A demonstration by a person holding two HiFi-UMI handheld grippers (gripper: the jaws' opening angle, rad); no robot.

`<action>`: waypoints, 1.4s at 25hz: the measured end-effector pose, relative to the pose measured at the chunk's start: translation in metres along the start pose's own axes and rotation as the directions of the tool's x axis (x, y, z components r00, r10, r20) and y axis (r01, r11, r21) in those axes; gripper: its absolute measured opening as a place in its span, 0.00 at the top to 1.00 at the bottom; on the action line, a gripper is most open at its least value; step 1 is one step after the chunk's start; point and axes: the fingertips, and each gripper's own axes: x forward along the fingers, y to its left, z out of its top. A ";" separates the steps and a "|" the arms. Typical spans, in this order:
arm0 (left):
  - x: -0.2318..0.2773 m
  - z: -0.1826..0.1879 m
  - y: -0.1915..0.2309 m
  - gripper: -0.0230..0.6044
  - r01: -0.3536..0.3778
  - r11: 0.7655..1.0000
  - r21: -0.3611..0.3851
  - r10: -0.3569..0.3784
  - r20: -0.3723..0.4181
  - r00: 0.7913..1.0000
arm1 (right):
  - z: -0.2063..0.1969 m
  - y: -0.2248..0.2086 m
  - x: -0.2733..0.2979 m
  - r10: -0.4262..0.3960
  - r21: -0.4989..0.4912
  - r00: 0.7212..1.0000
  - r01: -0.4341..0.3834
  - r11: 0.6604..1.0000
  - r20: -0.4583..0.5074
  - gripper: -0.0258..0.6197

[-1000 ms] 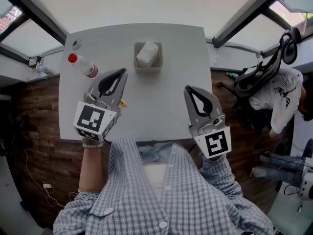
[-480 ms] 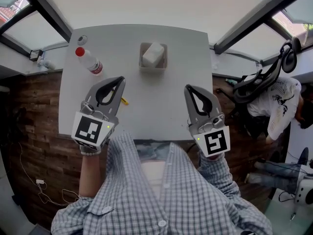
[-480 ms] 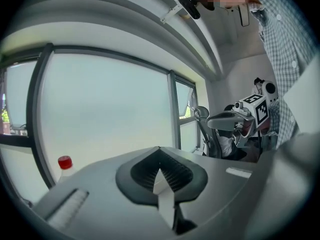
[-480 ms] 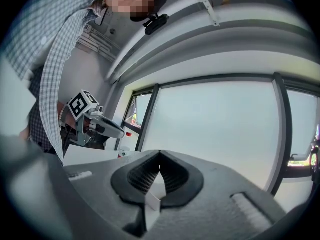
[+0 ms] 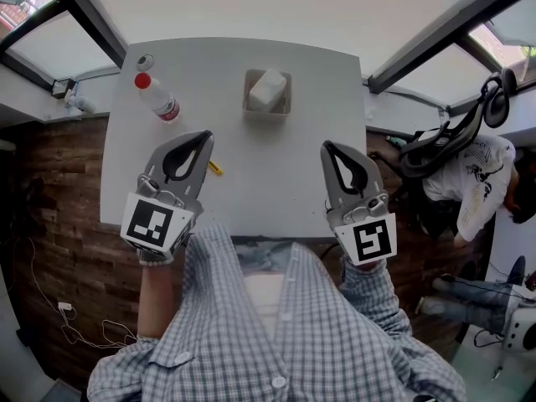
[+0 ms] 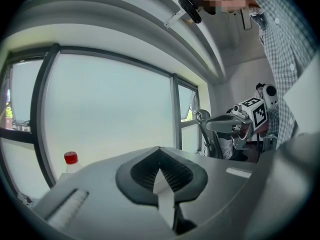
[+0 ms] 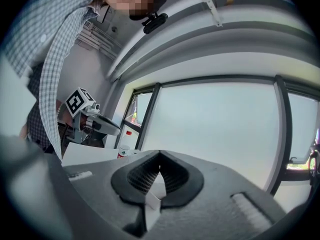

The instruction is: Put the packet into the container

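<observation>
Left hand-held gripper (image 5: 204,136): jaws pressed together, nothing between them, and its own view shows the tips meeting. Right hand-held gripper (image 5: 327,146): same, closed and empty. Both hang over the near part of the bench (image 5: 268,182), well apart from each other and from the work. A small yellow bit (image 5: 215,167) lies just beside the left one; I can't tell what it is. Further out, the packet (image 5: 267,89) sits inside the container (image 5: 249,100) at the far middle of the bench, tilted, with its top poking above the rim. A red-capped bottle (image 5: 159,99) lies at far left. The task looks done. The packet reads as white, light and probably soft-sided, so low squeeze. If regripping, 1 gripper is enough: pinch the raised upper edge, not the body. The container looks light and may slide if nudged.
</observation>
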 end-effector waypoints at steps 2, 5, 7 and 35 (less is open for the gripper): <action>0.000 0.001 -0.001 0.96 0.010 1.000 0.003 -0.010 0.005 1.000 | 0.001 0.004 0.001 0.015 -0.007 1.000 -0.015 1.000 0.000 0.96; 0.001 0.002 -0.002 0.96 0.016 1.000 -0.002 -0.016 0.007 1.000 | 0.001 0.007 0.001 0.025 -0.010 1.000 -0.025 1.000 -0.003 0.96; 0.002 0.001 -0.003 0.96 0.021 1.000 0.000 -0.021 0.002 1.000 | 0.002 0.008 0.000 0.027 -0.005 1.000 -0.027 1.000 0.002 0.96; 0.008 -0.014 -0.017 0.96 0.073 0.997 -0.008 -0.073 -0.044 0.996 | -0.001 0.012 0.001 0.039 0.000 0.999 -0.039 0.999 -0.010 0.96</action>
